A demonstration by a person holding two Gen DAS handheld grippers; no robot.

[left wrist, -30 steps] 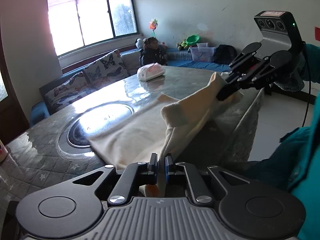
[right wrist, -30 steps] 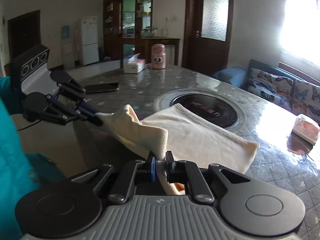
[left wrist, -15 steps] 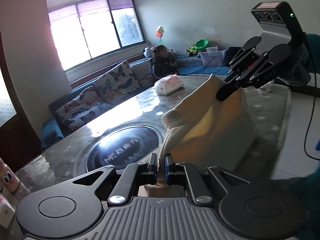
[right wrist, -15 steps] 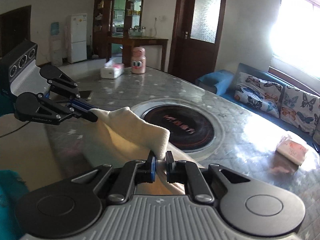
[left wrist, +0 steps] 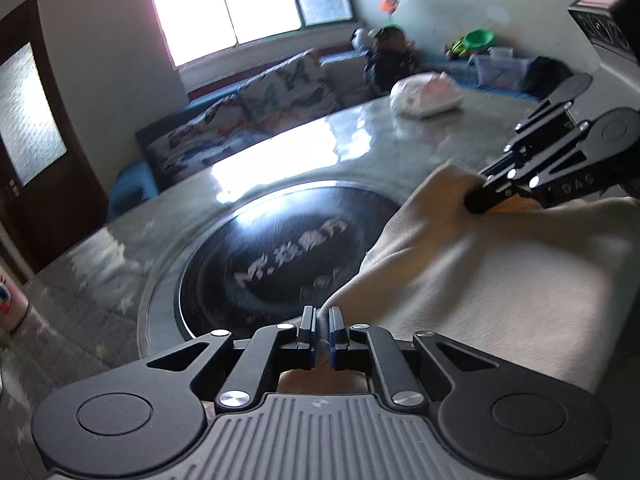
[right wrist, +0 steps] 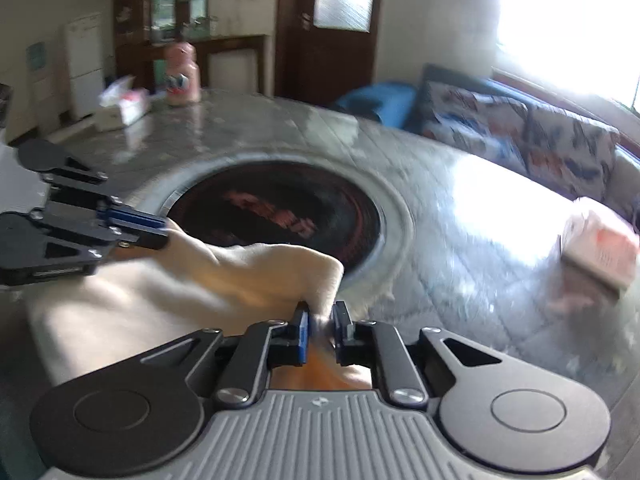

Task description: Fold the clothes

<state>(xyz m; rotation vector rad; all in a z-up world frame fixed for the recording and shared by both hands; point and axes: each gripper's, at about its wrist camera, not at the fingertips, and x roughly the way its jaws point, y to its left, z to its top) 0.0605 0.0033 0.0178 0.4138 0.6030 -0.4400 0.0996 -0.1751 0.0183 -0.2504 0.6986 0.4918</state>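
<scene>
Your left gripper and right gripper each pinch a corner of the cream cloth, held w/ both level, side by side above the table.

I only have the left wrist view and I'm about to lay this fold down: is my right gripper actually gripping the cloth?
Observer: Yes. The right gripper is shut on the cream cloth, with fabric bunched between its pads.
Operator: Anything on the table beyond my left gripper?
Observer: A white tissue box sits near the far edge, well apart from the cloth.
</scene>
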